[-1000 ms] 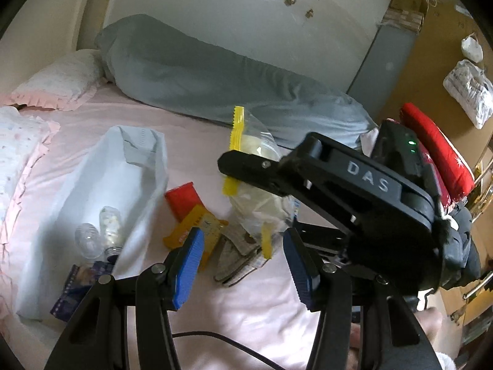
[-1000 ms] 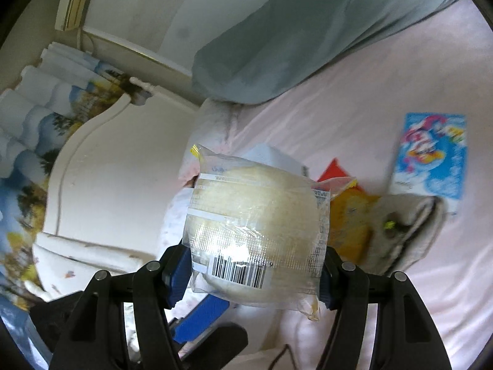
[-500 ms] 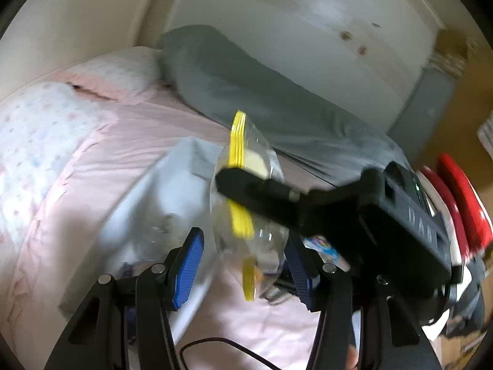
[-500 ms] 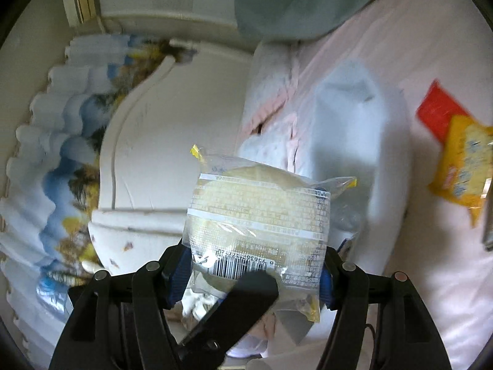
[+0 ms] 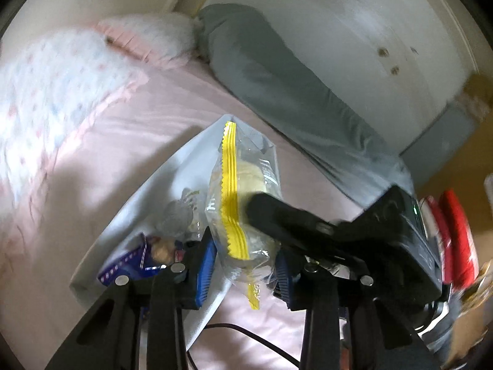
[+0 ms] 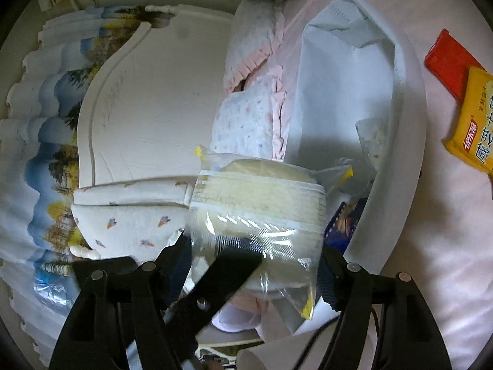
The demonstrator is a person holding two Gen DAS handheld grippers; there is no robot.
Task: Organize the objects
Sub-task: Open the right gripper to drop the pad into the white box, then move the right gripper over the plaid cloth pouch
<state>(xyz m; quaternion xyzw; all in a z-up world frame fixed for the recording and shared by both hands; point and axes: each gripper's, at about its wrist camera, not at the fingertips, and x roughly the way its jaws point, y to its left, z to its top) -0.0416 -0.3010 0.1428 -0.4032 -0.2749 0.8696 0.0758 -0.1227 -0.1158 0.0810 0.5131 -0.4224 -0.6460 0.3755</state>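
Ahead of my left tool lies a pink bed [image 5: 160,129], floral pillows [image 5: 46,86] up left, a grey bolster [image 5: 277,80] along the white wall [image 5: 354,30]. Left of my right tool: white headboard [image 6: 148,108], scenic curtain [image 6: 37,154].
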